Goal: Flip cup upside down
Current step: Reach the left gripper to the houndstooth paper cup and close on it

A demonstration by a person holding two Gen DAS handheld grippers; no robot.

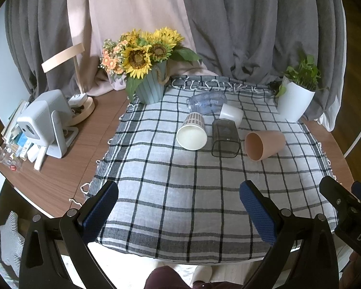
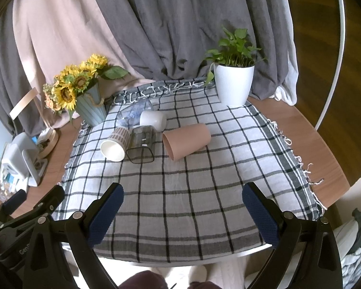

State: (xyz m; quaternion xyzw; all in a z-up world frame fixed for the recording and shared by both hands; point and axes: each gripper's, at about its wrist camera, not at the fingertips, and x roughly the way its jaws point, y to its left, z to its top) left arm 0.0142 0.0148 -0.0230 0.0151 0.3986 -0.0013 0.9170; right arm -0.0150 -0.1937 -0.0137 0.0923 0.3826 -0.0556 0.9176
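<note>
Several cups lie on their sides in a cluster on the checked cloth (image 1: 180, 192): a patterned paper cup (image 1: 192, 131) (image 2: 115, 143), a dark clear square cup (image 1: 225, 137) (image 2: 142, 145), a tan cup (image 1: 263, 144) (image 2: 186, 141), a white cup (image 1: 231, 115) (image 2: 153, 119) and a clear bluish cup (image 1: 205, 101) (image 2: 134, 112) behind. My left gripper (image 1: 179, 210) is open and empty above the cloth's near edge, well short of the cups. My right gripper (image 2: 183, 213) is open and empty, also near the front edge.
A blue vase of sunflowers (image 1: 149, 82) (image 2: 90, 107) stands at the cloth's back left, a white potted plant (image 1: 294, 98) (image 2: 234, 84) at the back right. A white device (image 1: 48, 122) and a lamp base (image 1: 83, 110) sit on the wooden table (image 1: 67, 168) at left. Curtains hang behind.
</note>
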